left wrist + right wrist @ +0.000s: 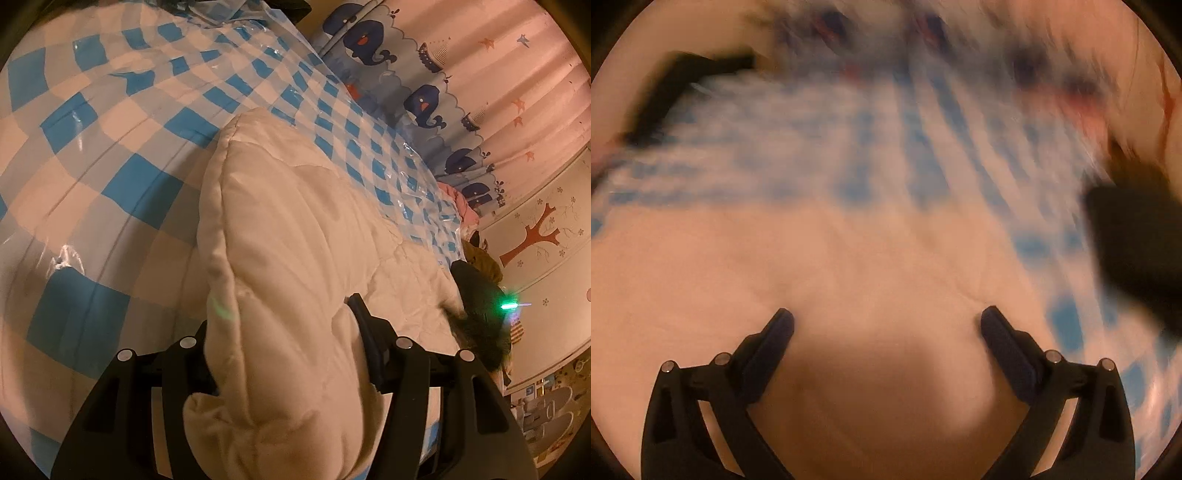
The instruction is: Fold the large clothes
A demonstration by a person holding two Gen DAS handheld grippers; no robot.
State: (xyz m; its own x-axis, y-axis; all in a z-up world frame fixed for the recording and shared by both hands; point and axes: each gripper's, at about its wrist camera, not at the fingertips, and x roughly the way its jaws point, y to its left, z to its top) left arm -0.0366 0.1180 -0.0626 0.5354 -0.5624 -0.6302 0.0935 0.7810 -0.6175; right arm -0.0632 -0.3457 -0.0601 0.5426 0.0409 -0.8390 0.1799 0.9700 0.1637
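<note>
Left tongs (284, 354) are gripping our puffy cream quilted garment (295, 240) while right tongs (886, 325) are hovering wide, so we are risking slippage, its bulk dragging free.

Quilt (295, 258): soft, matt, stitched white cloth. Checked cover (92, 122): glossy, wrinkled plastic film. Left gripper (284, 354): matt black plastic.

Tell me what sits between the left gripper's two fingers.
In the left wrist view, a thick fold of the white quilted garment fills the gap between the left gripper fingers, over the blue checked sheet.
</note>
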